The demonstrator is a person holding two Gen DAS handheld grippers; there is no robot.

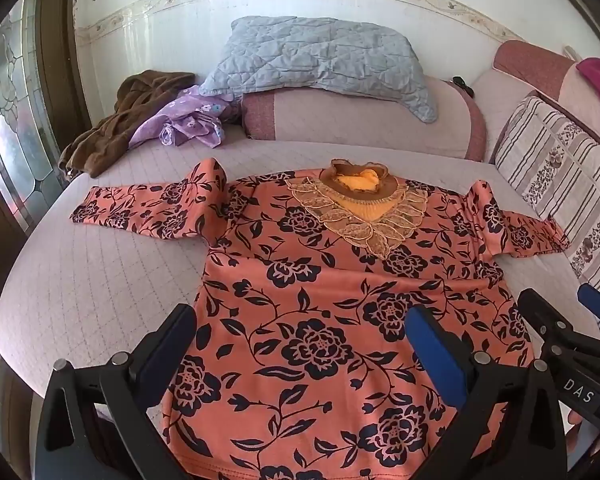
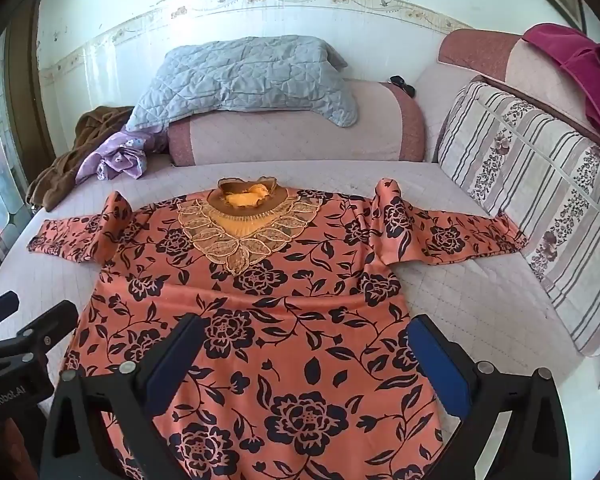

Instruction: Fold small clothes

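The orange floral top [image 1: 340,300] lies spread flat, front up, on the quilted bed [image 1: 100,280], straight ahead of and below both of your tools. Its long axis runs away from you: the hem is nearest, under the fingers, and the lace collar [image 1: 360,208] is at the far end. The sleeves stick out sideways, one towards the window side [image 1: 140,212] and one towards the striped cushion [image 1: 532,236].

Your left hand-held gripper [image 1: 304,344] hangs over the hem's left half with its jaws spread wide and nothing between the pads. Your right hand-held gripper [image 2: 304,356] hangs over the right half, equally wide and empty. Neither pad appears to touch the cloth. Each tool is nearer its own sleeve, so a lengthwise fold probably suits a matched two-handed reach: left for the window-side sleeve, right for the cushion-side one.

Beyond the collar, a grey quilted pillow [image 1: 320,60] rests on a pink bolster [image 1: 360,120]. A brown garment [image 1: 120,128] and a purple one [image 1: 188,120] are heaped at the far left corner, well apart from the top. A magenta bag [image 2: 580,76] sits on the sofa back at right.

Readable writing: "DAS" on the right tool's body in the left view, and "GenRobot.AI" on the left tool's body in the right view.
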